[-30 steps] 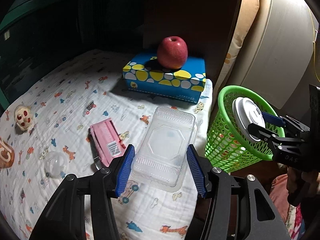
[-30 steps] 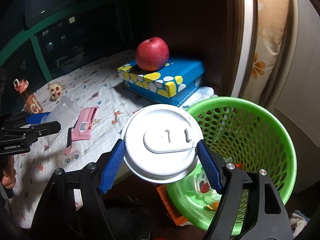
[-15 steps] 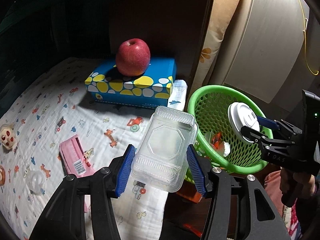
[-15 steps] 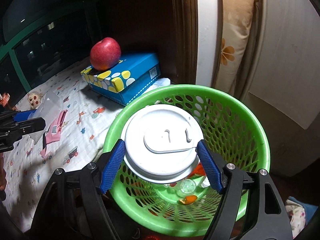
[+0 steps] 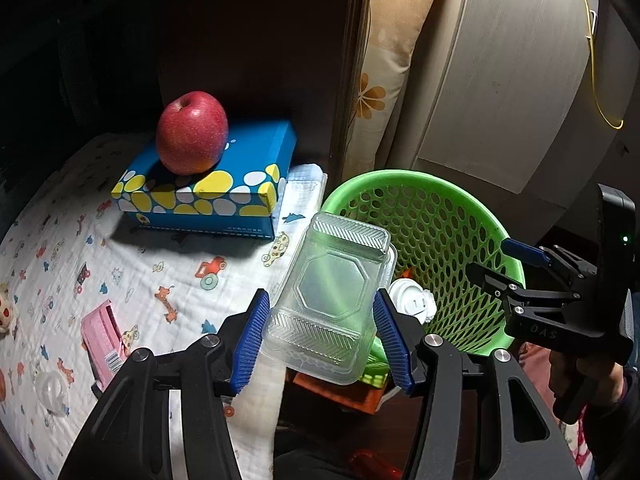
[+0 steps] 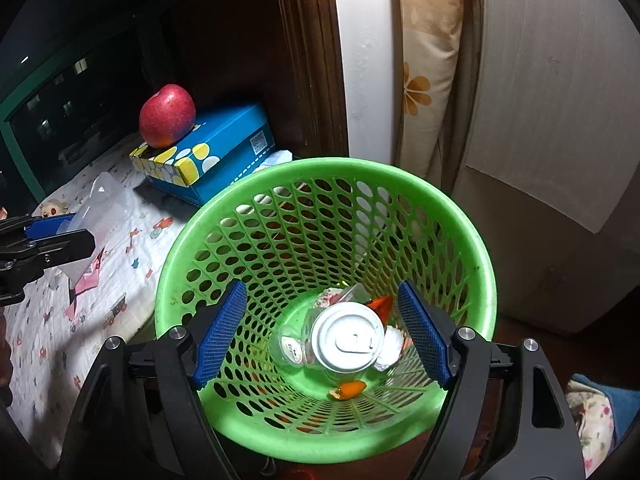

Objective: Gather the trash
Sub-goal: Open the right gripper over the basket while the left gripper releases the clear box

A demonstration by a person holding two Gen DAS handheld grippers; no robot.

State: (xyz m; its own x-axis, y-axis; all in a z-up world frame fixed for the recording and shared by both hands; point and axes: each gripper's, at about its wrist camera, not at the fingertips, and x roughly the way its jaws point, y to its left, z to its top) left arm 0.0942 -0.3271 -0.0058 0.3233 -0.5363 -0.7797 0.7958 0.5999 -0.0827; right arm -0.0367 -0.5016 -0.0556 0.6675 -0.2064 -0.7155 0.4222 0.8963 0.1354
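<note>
Far left, a pink barcoded packet [image 5: 105, 338] lay flat on the soft printed cloth [image 5: 160, 264], the one with little cars and animals all over it. Further back sat a glossy blue cardboard tissue box [image 5: 224, 184] with yellow and white blobs, and a shiny red apple [image 5: 191, 133] was perched right on top of it.

The left gripper [image 5: 320, 332] had its ribbed blue pads squeezed onto the sides of a clear, thin plastic clamshell container [image 5: 332, 292], rectangular with an octagon pressed into the lid and ridged ends. It was held up in the air over the cloth's edge, just beside the rim of the basket.

Right of that, the round green plastic basket [image 6: 452, 216], walls full of oval holes. The right gripper [image 6: 320, 340] hung over it with its jaws spread wide, nothing between them; they'd just been opening. The white-lidded cup [image 6: 347, 336] was lying at the bottom of the basket in among other scraps, including a white crumpled bit and orange pieces.
</note>
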